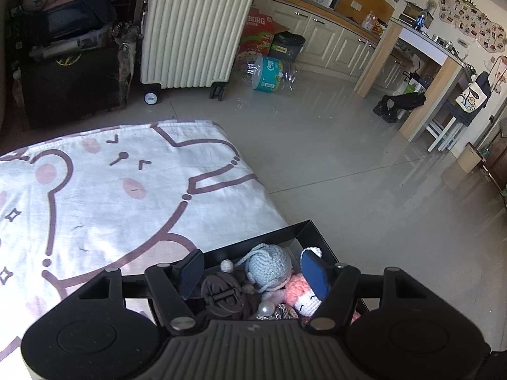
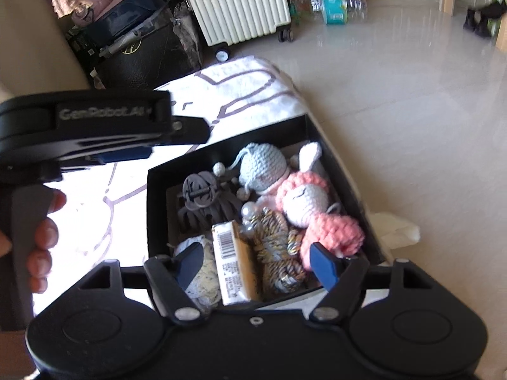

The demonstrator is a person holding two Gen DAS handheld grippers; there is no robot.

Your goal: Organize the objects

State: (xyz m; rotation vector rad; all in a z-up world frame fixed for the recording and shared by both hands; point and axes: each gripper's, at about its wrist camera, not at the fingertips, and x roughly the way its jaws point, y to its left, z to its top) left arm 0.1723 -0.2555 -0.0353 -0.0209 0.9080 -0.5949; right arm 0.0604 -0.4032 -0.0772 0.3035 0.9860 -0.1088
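A black box [image 2: 157,190] sits on the corner of a white cartoon-print blanket [image 1: 111,196]. It holds a blue crocheted doll [image 2: 263,167], a pink crocheted doll [image 2: 329,221], a grey hair claw [image 2: 199,196], a barcoded packet [image 2: 231,266], twisted cord [image 2: 275,247] and a pearl [image 2: 248,210]. My right gripper [image 2: 253,262] is open and empty above the box's near side. My left gripper [image 1: 252,272] is open and empty above the box [image 1: 304,228], over the blue doll [image 1: 269,266] and hair claw [image 1: 221,294]. The left gripper's body [image 2: 95,129] shows in the right wrist view.
The box sits at the blanket's edge, next to grey tiled floor [image 1: 348,158]. A cream suitcase [image 1: 193,25], dark bags [image 1: 69,72] and a water-bottle pack [image 1: 269,74] stand beyond. White tissue [image 2: 396,228] lies beside the box. Cabinets and a wooden counter [image 1: 421,72] stand far right.
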